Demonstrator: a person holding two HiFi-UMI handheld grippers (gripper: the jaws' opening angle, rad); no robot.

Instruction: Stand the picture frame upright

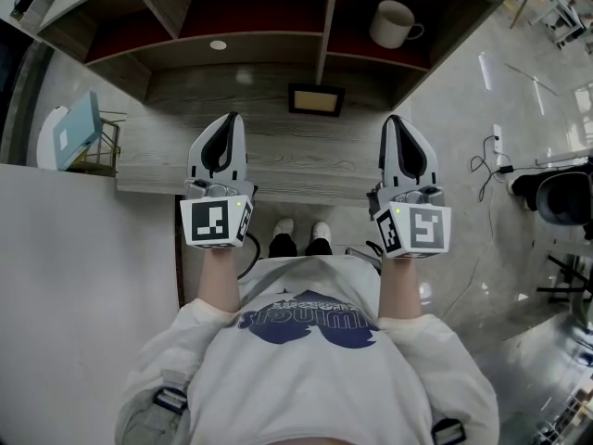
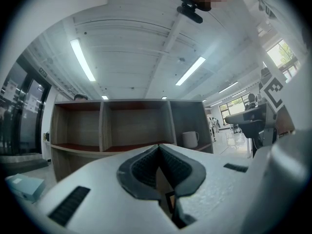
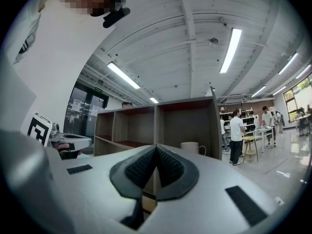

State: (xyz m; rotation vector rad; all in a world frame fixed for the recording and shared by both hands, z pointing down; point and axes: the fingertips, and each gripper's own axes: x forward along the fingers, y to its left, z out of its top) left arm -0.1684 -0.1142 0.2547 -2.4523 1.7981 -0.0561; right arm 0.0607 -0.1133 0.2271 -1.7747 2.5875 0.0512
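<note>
The left gripper's (image 1: 230, 123) jaws are clenched pad to pad with nothing between them, and the right gripper's (image 1: 397, 126) jaws are clenched and empty too. Both grippers point level over the wooden worktop (image 1: 278, 156), side by side and well apart. Ahead of them and between the 2, the picture frame (image 1: 316, 99) lies flat on the worktop, dark-rimmed with a tan centre, at the foot of the shelf unit (image 1: 250, 28). Neither gripper touches it. A white mug (image 1: 394, 23) stands in the shelf's right compartment. At far left, a light blue box (image 1: 76, 128) leans in a wire rack (image 1: 107, 152).
</note>
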